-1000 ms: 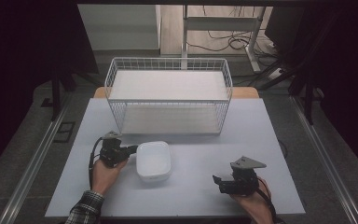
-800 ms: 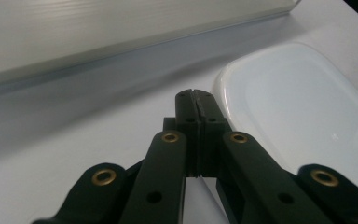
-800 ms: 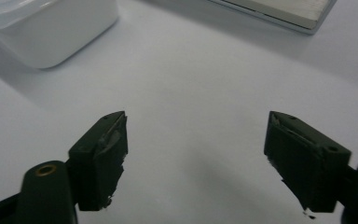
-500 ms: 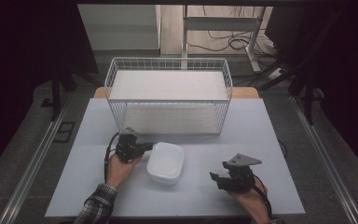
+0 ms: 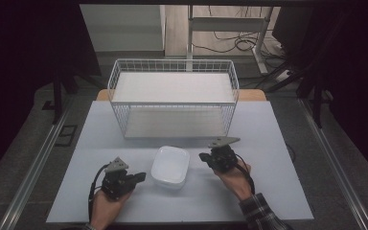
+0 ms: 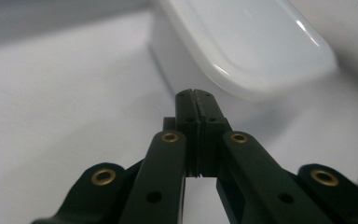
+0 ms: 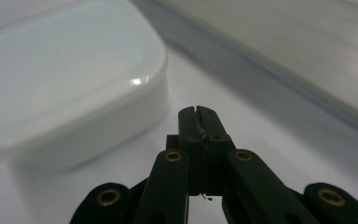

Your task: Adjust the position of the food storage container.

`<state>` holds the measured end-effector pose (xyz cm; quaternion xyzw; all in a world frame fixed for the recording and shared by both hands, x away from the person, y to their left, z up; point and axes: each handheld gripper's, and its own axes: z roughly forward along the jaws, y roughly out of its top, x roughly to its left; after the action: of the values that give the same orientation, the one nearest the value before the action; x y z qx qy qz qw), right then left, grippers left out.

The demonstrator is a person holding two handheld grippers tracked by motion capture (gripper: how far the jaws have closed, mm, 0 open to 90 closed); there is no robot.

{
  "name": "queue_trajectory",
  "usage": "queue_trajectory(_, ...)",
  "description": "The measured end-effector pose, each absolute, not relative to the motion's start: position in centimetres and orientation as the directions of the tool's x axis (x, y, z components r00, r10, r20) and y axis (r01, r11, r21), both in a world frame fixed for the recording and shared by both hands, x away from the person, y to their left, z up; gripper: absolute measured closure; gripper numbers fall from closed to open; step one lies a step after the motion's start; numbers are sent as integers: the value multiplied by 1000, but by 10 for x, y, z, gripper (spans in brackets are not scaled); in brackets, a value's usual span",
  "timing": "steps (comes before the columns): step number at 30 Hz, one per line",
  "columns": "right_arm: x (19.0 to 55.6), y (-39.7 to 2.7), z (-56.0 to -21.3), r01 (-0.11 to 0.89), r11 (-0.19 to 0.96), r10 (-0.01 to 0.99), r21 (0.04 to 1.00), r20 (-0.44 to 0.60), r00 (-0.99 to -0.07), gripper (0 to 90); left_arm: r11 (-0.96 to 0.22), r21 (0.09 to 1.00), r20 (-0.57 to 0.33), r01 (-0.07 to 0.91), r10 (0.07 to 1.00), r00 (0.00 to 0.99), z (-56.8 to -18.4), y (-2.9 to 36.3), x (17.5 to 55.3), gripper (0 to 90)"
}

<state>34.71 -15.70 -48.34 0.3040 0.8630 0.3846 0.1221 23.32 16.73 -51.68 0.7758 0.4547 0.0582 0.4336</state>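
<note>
White box [image 5: 170,166] flat on desk [image 5: 278,129], in front of wire basket [image 5: 174,98], between both claws; left claw [image 5: 141,177] closed, empty, just beside box; right claw [image 5: 203,156] likewise closed, empty, near box

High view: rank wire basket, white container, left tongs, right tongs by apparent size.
1. wire basket, by far the largest.
2. white container.
3. left tongs and right tongs: they look about alike, so no ranking between them; both are smaller than the container.
</note>
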Motion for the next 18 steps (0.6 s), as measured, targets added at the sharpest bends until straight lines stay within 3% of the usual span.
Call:
queue_trajectory(4,374,-126,-486,420,528,595,738,31,-803,889,-266,690,-329,673,713,619,-524,147,226,896)
queue_trajectory(10,396,-100,-487,387,594,517,705,34,-855,889,-301,679,-297,669,721,626,-527,134,234,894)
queue_trajectory(18,386,-116,-489,450,574,544,684,92,-834,890,-306,659,-288,687,741,606,-530,132,242,892)
